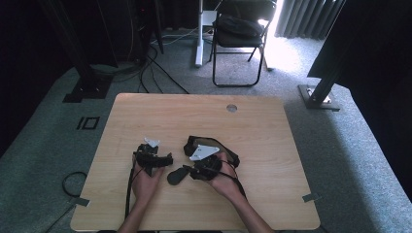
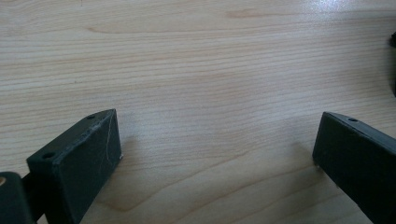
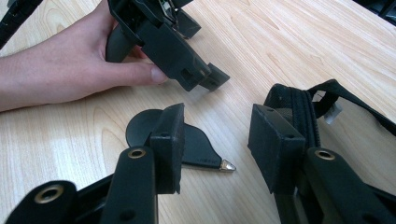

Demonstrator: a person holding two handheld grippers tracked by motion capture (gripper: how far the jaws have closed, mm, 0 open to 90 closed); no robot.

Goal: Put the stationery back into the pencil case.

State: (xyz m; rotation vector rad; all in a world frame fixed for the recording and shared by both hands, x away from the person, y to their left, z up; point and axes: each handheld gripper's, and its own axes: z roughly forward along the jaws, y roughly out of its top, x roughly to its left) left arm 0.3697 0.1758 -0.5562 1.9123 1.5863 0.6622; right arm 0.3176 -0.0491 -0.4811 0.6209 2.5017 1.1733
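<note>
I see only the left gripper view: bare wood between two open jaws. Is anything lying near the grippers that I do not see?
Observer: Yes. A flat black teardrop-shaped piece with a silver tip lies on the table, right by the right gripper.
Operator: Is that gripper holding it?
Observer: No. Its jaws stand wide apart; the silver tip lies in the gap, not clamped.
Operator: Anything else there?
Observer: A black strap lies behind the other jaw of that gripper.
</note>
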